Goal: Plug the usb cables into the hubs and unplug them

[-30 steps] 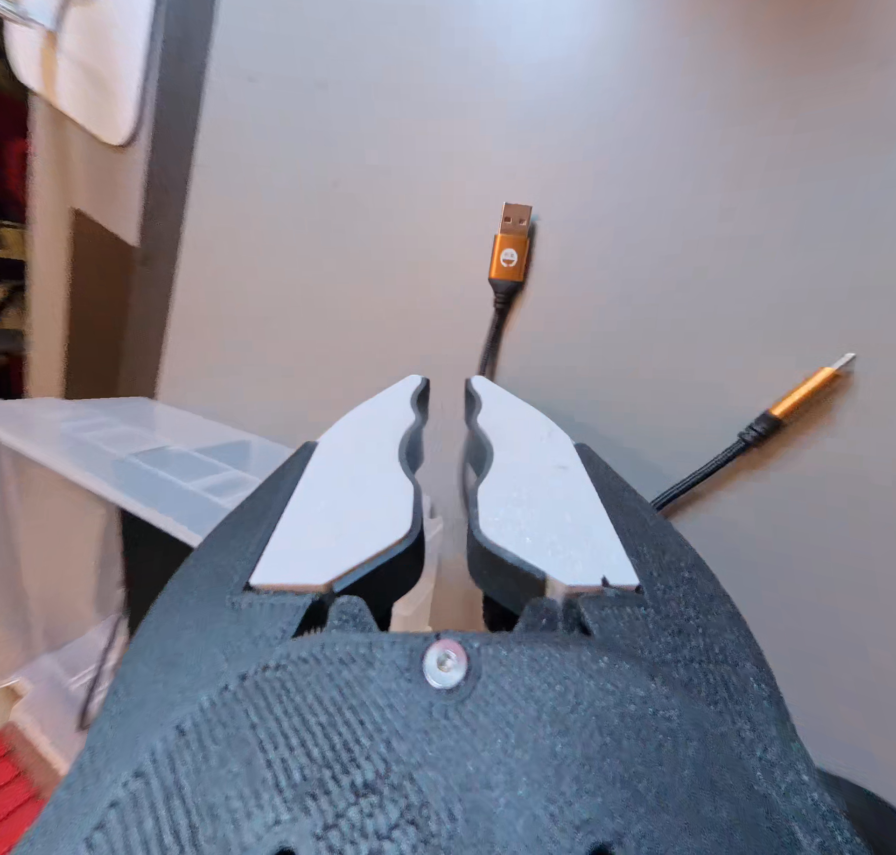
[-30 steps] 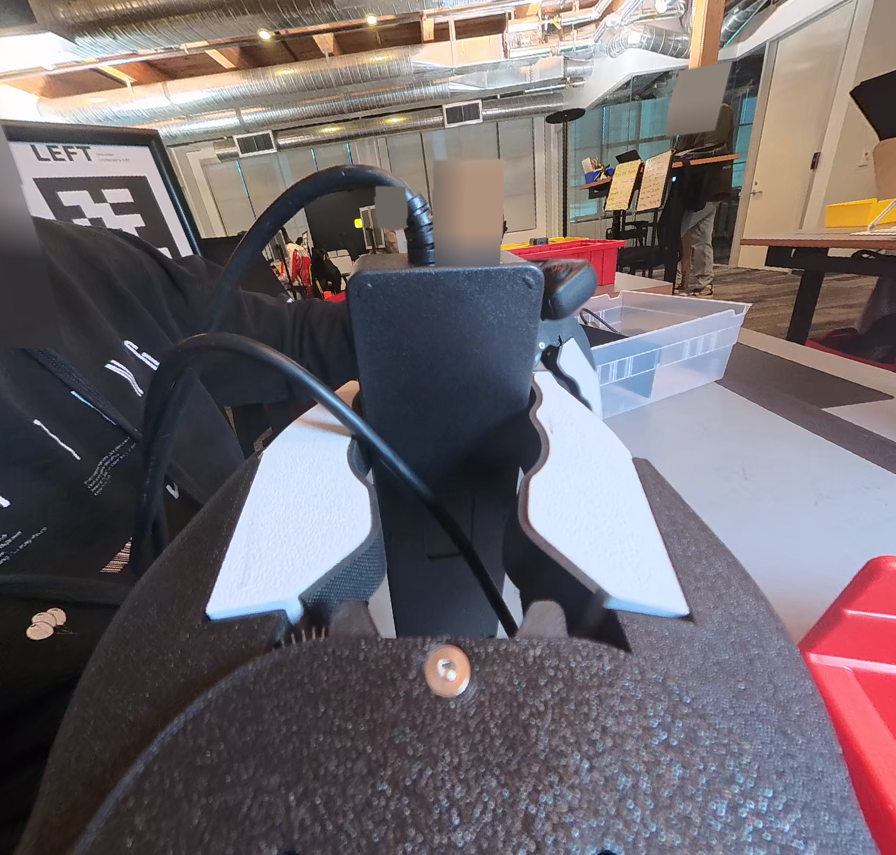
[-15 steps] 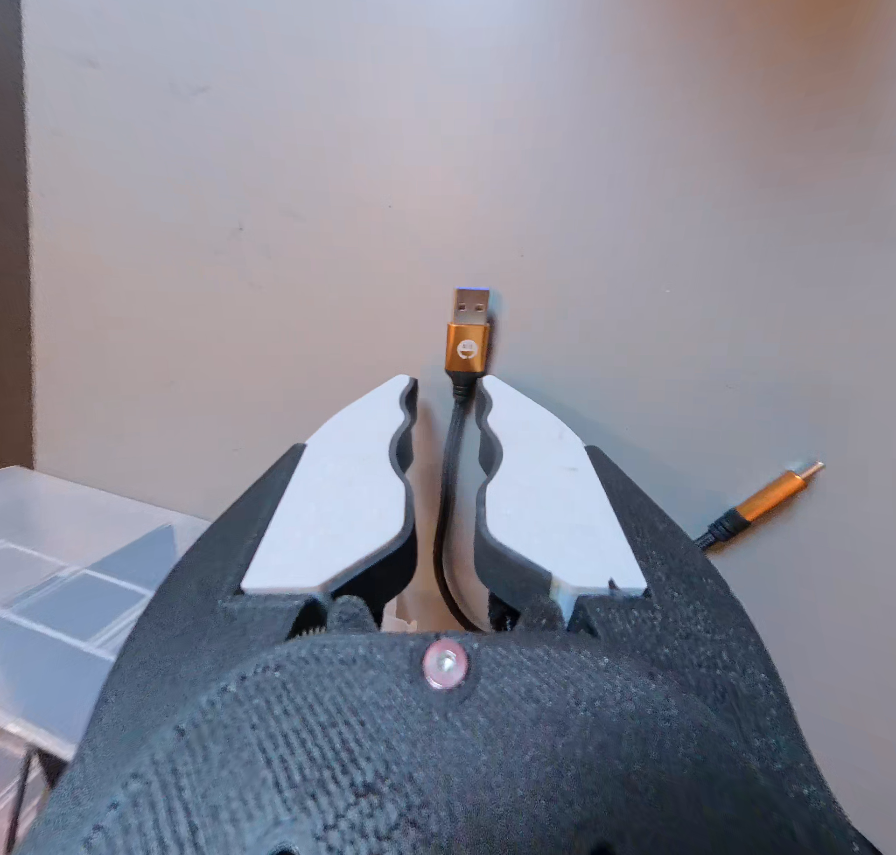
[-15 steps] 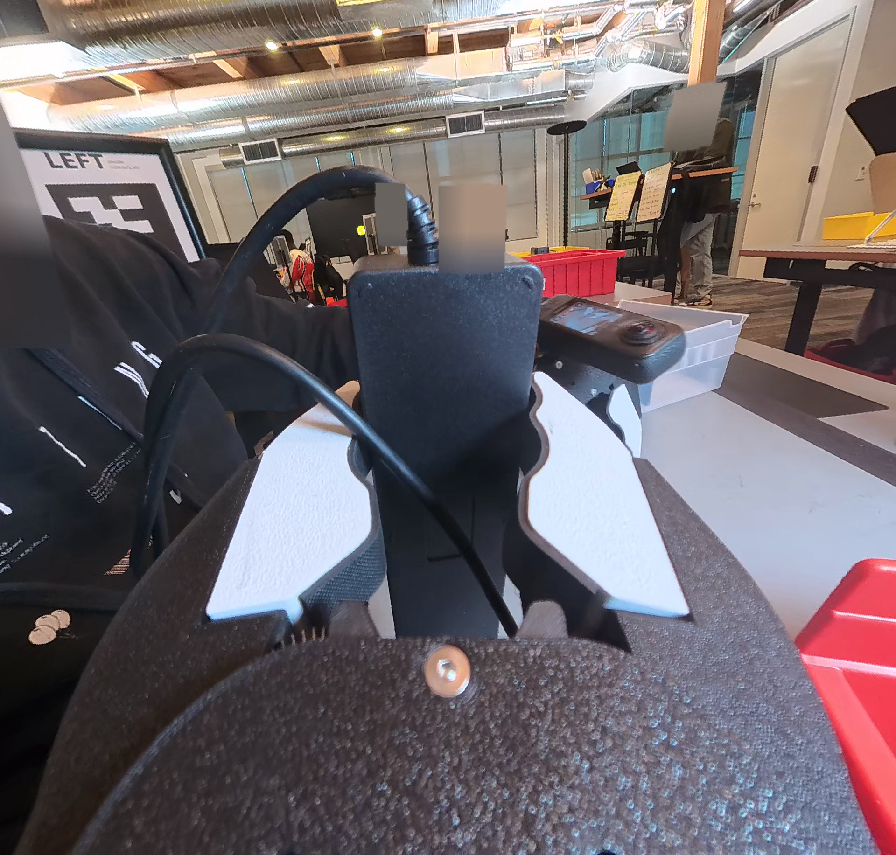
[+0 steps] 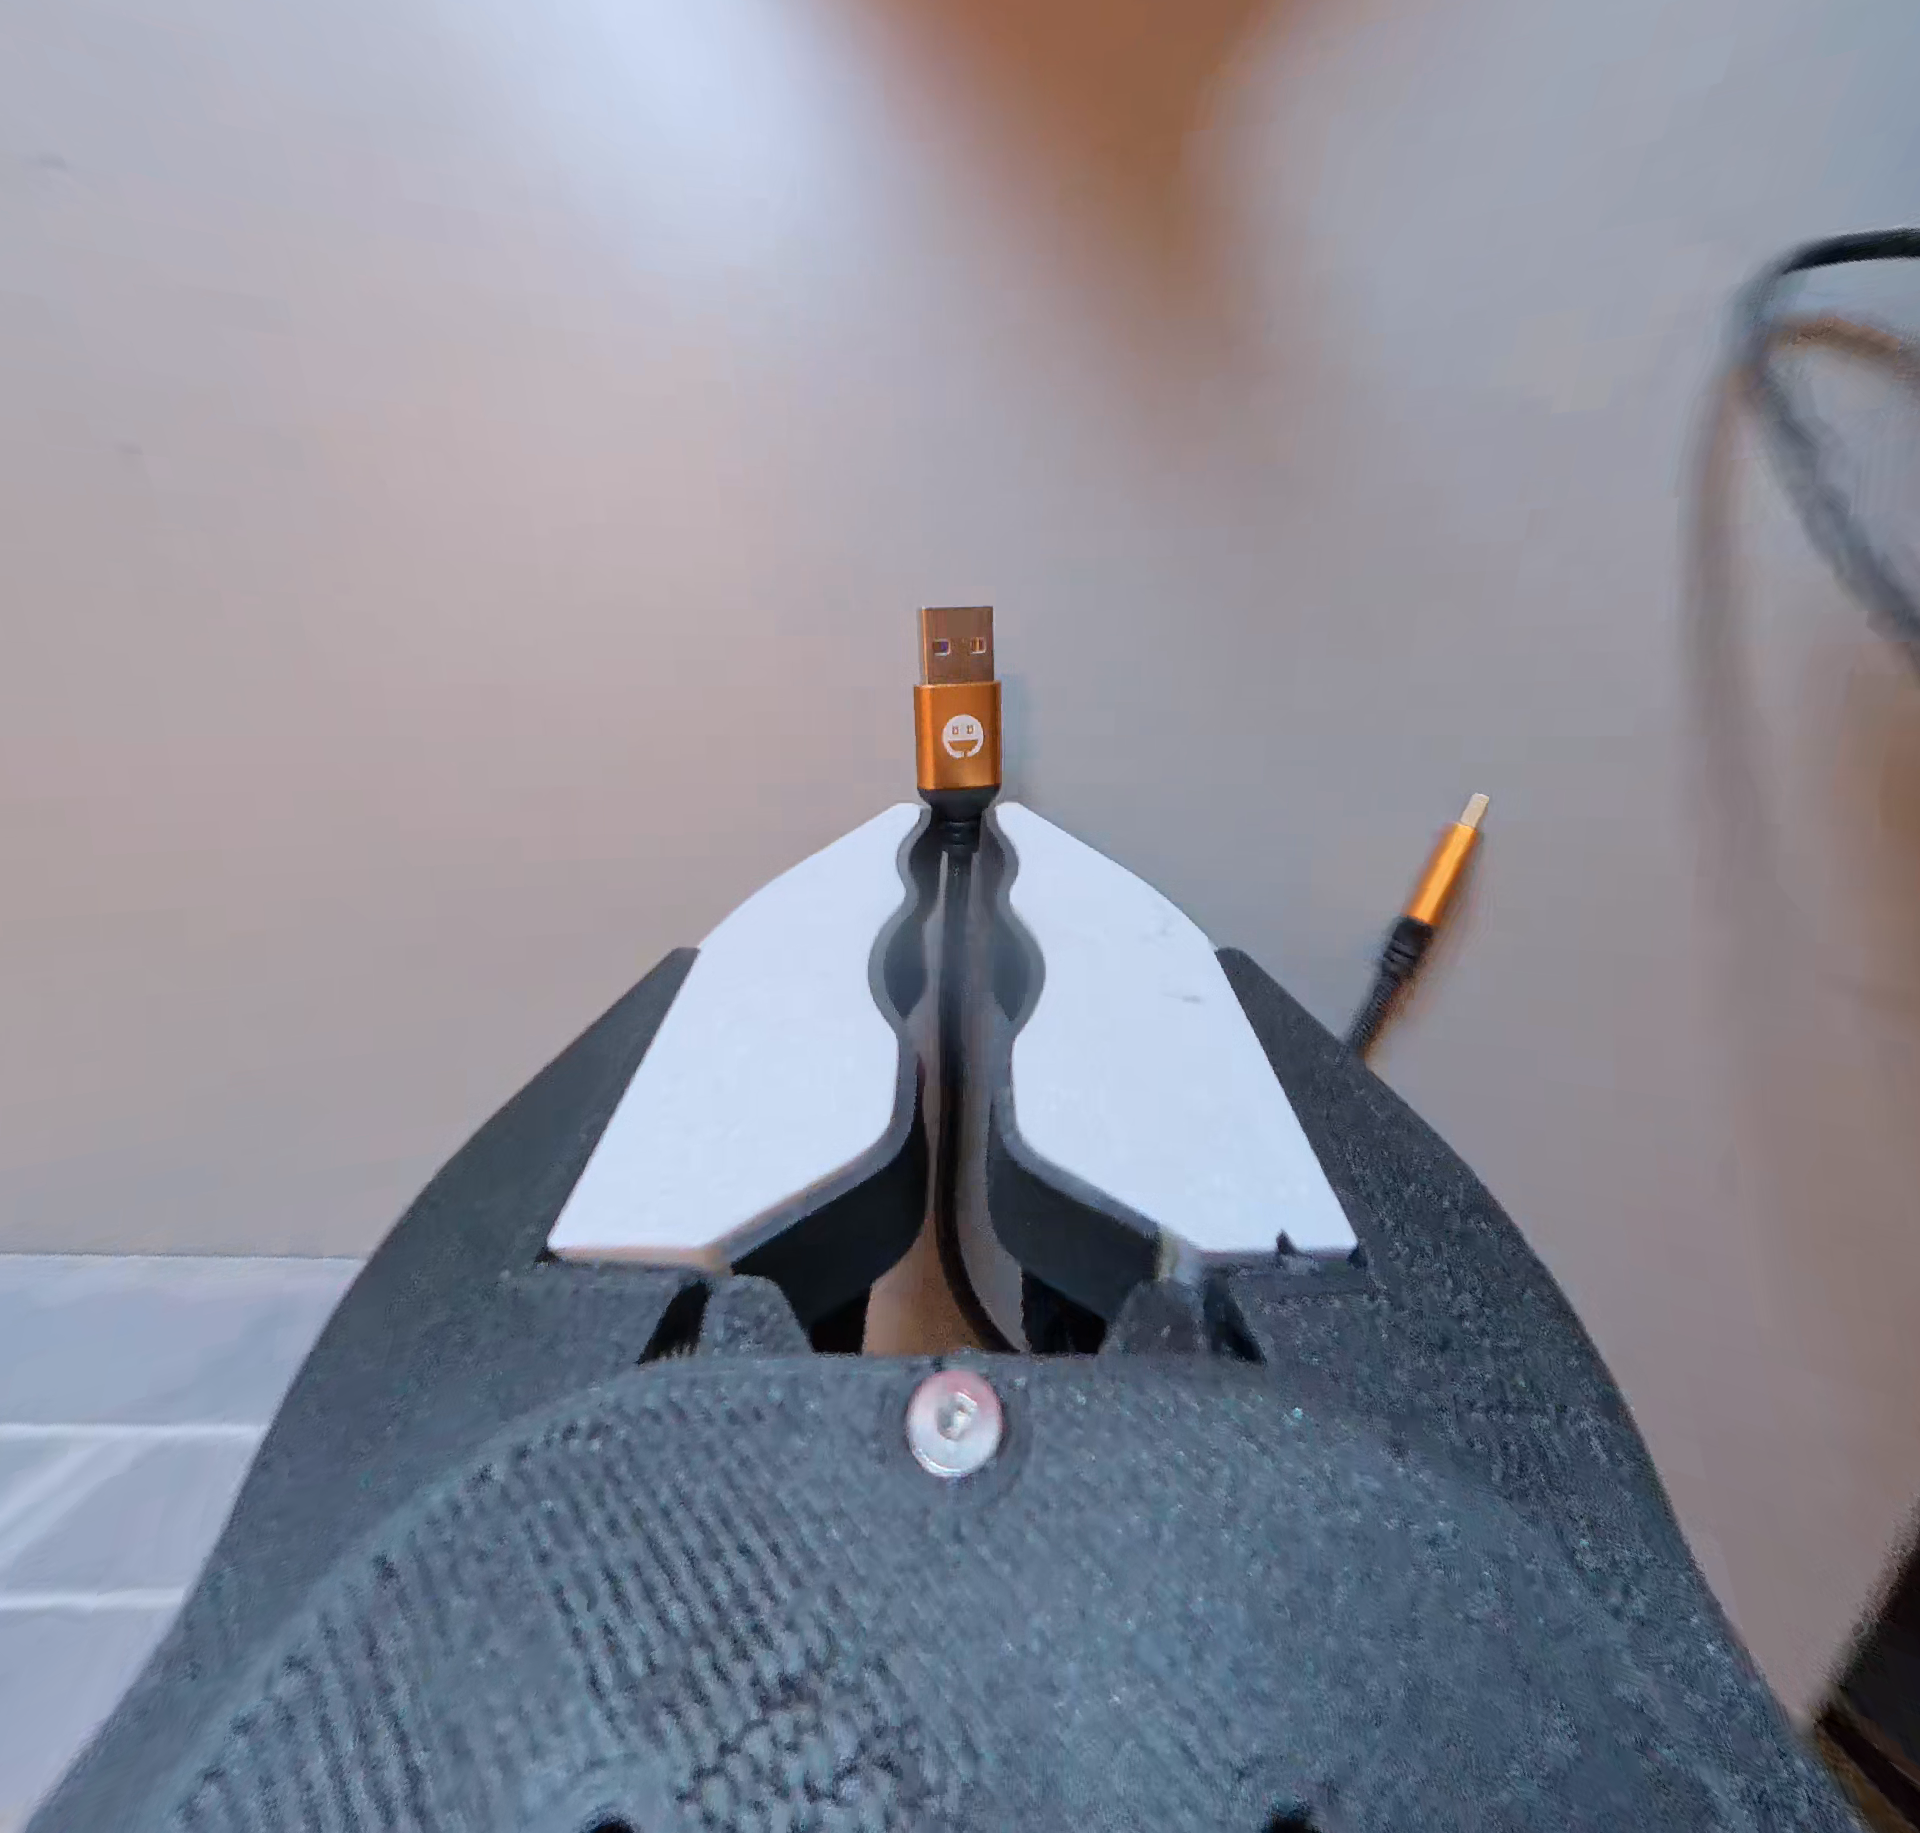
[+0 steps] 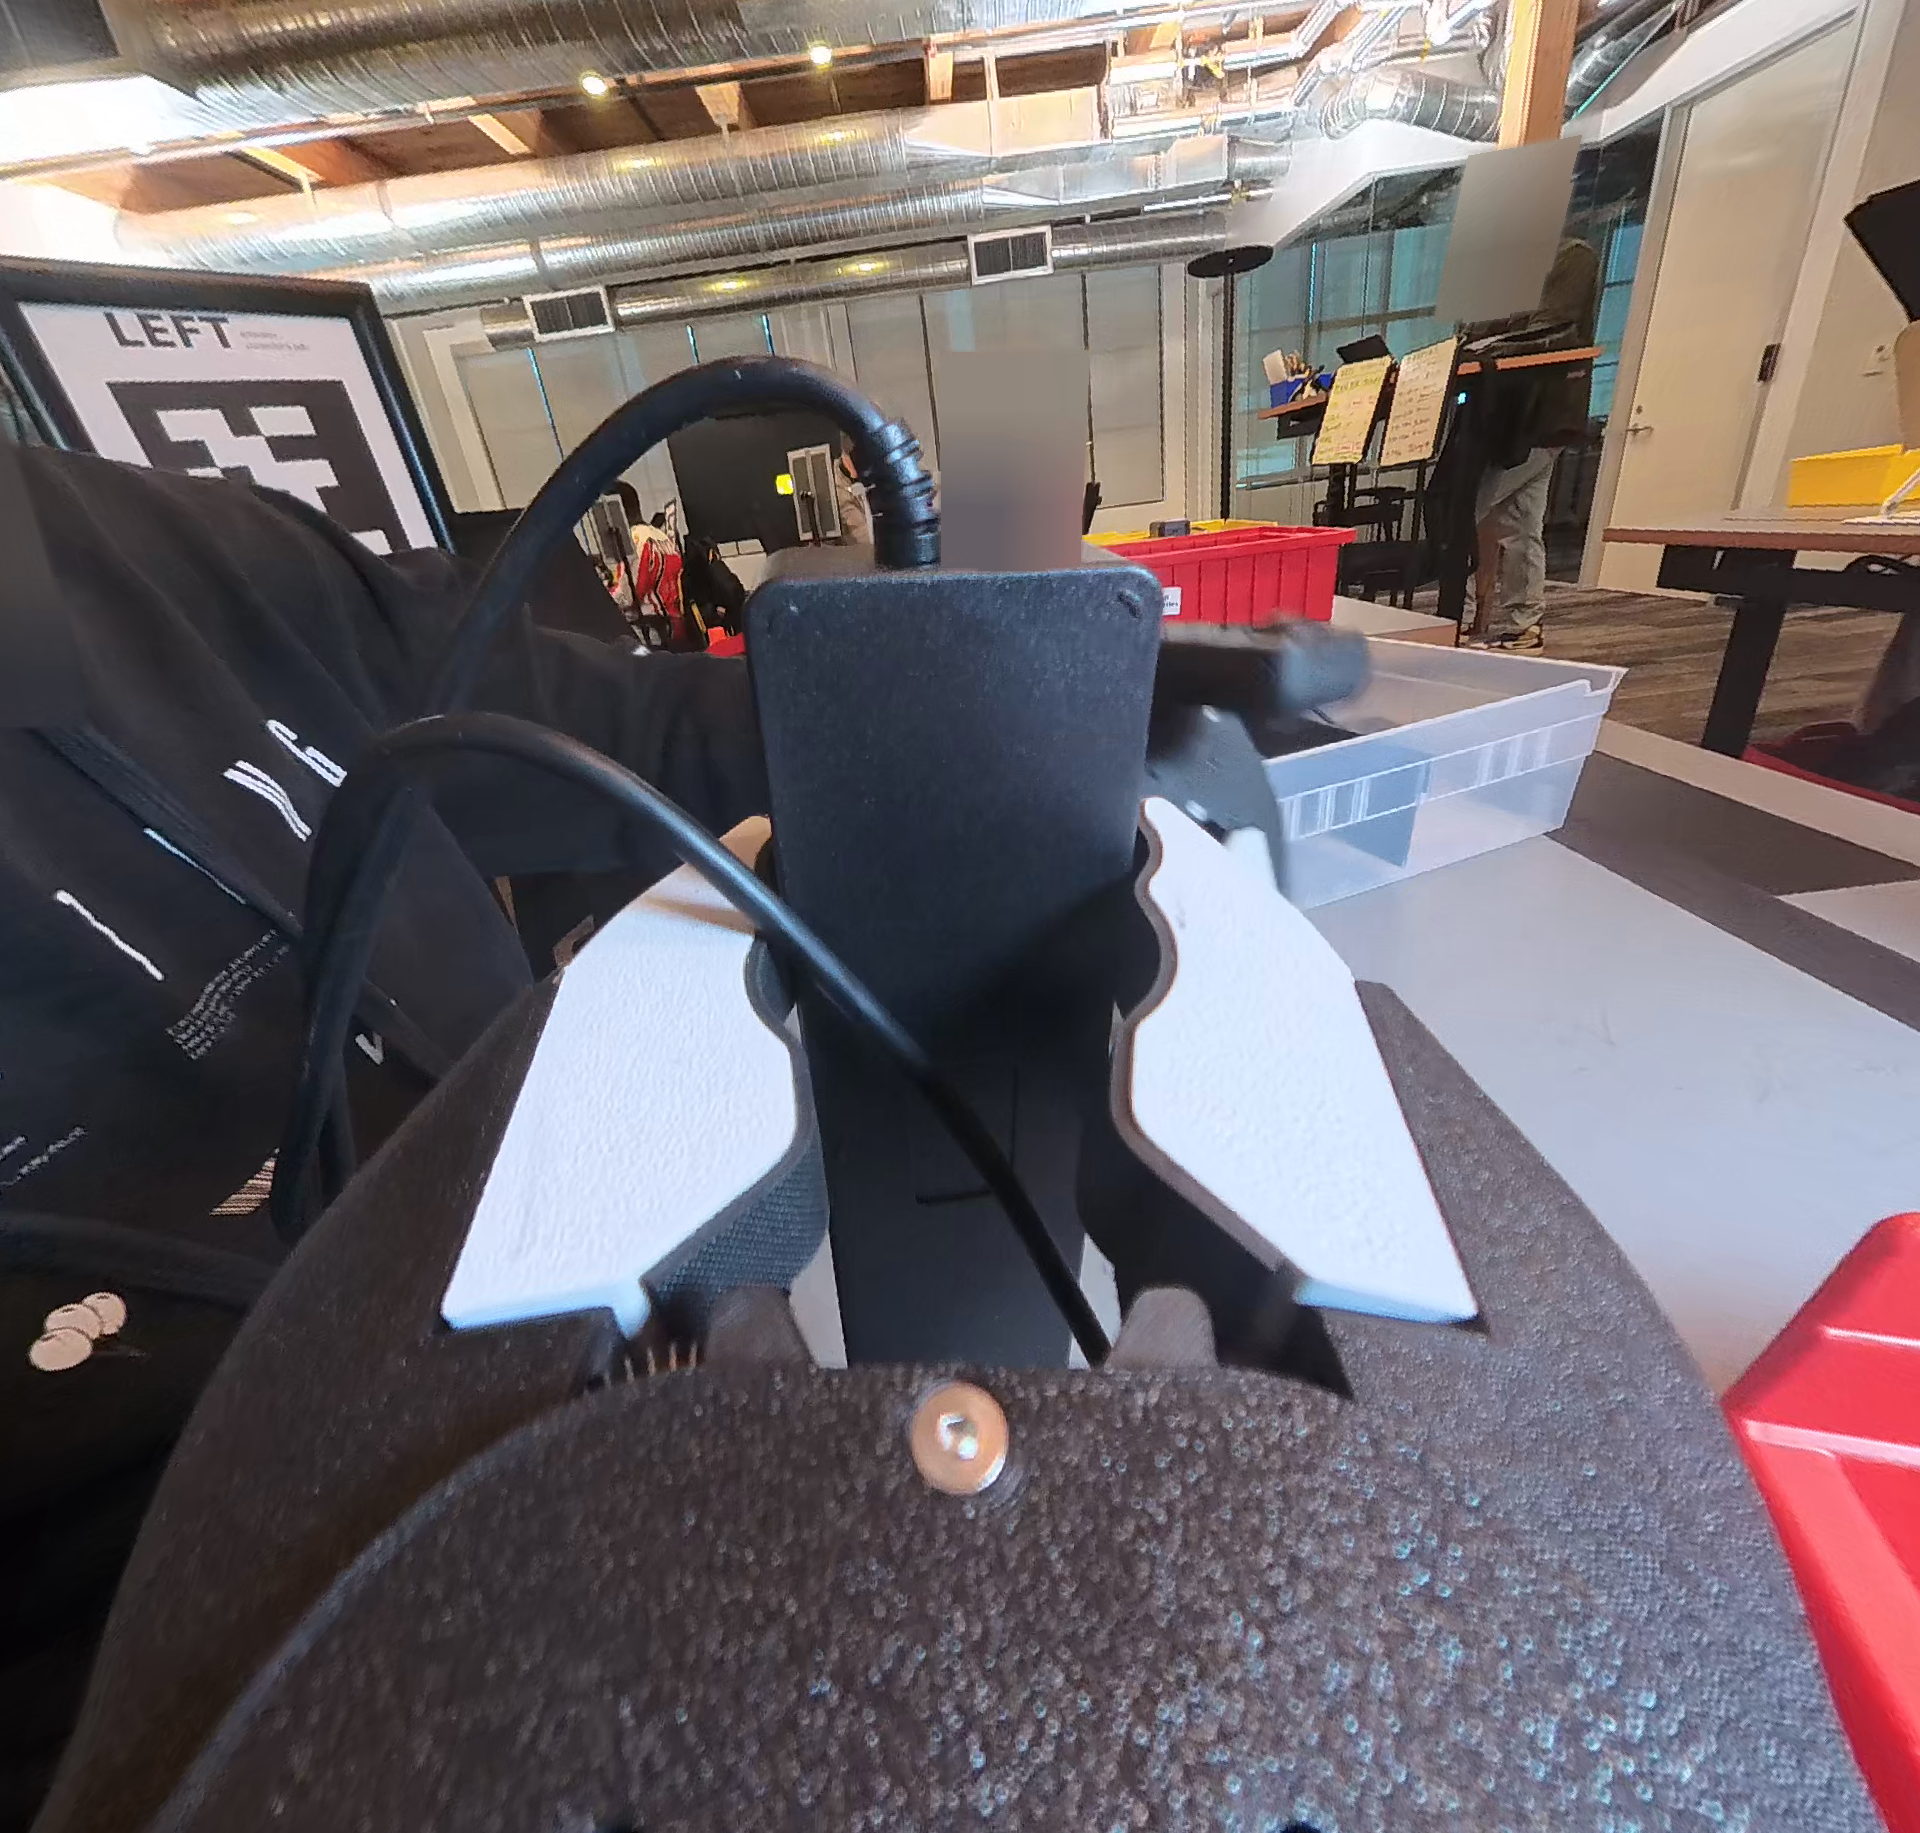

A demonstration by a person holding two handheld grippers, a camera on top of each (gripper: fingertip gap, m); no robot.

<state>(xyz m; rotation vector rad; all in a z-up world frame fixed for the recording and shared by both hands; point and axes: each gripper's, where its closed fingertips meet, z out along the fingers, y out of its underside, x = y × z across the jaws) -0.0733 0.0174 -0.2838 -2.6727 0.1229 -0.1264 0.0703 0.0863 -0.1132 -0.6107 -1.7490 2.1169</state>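
Left wrist view: left gripper [image 5: 956,827] pinched black cable just behind orange USB plug [image 5: 956,734], pointing 12 o'clock over grey table [image 5: 416,640]; second orange plug [image 5: 1444,864] at 2 o'clock.

Right wrist view: right gripper [image 6: 951,910] clamped upright black hub [image 6: 951,744]; clear bin [image 6: 1455,755] at 2 o'clock, ducts [image 6: 665,194] overhead.

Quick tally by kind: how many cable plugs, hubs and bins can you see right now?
Orange-sleeved cable plugs: 2, a flat USB-A plug in the left gripper and a slim plug lying loose.
Black box-shaped hubs: 1, in the right gripper.
Bins: 2, clear plastic and red plastic.
Total: 5.
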